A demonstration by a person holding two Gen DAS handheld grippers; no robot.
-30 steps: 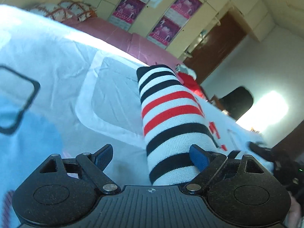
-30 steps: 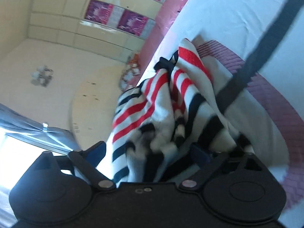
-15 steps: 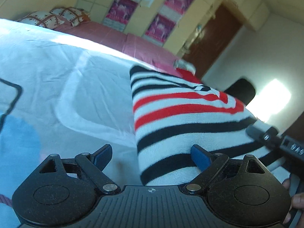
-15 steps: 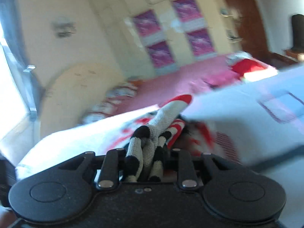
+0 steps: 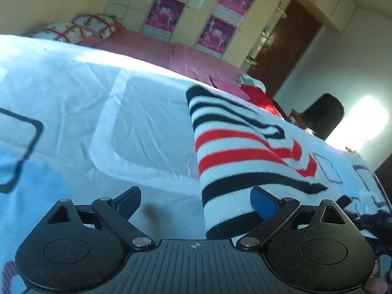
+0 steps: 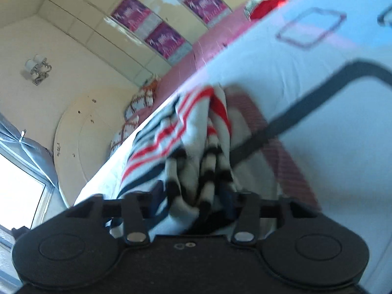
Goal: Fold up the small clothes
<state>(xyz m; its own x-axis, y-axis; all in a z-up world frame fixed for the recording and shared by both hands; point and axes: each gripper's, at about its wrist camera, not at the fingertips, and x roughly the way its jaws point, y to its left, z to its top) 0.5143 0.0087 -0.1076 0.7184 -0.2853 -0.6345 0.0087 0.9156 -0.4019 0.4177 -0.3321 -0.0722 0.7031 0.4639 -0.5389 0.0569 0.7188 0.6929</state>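
Note:
A small knit garment [image 5: 232, 152] with white, black and red stripes lies lengthwise on the pale printed bedsheet [image 5: 73, 98]. My left gripper [image 5: 194, 196] hovers low over its near end, jaws wide and still opening. The striped hem sits against the right blue pad [image 5: 263, 203], while the left pad is over bare sheet and nothing is pinched. In the right wrist view my right gripper [image 6: 193, 191] is closing, its jaws narrow and pressing on a bunched fold of the same striped garment [image 6: 176, 132], which is lifted off the sheet.
Patterned pillows [image 5: 80, 28] and a pink cover [image 5: 171, 54] lie at the bed's far side. A red-and-white bundle [image 5: 257, 93] sits beyond the garment. A wardrobe with posters [image 5: 215, 12], a brown door [image 5: 289, 44] and a black chair [image 5: 323, 115] stand behind.
My right gripper went from wide around the heap to clamped on a bunch of it, then lifted and rolled. The far part of the garment spread sideways. My left gripper slid left and widened slightly.

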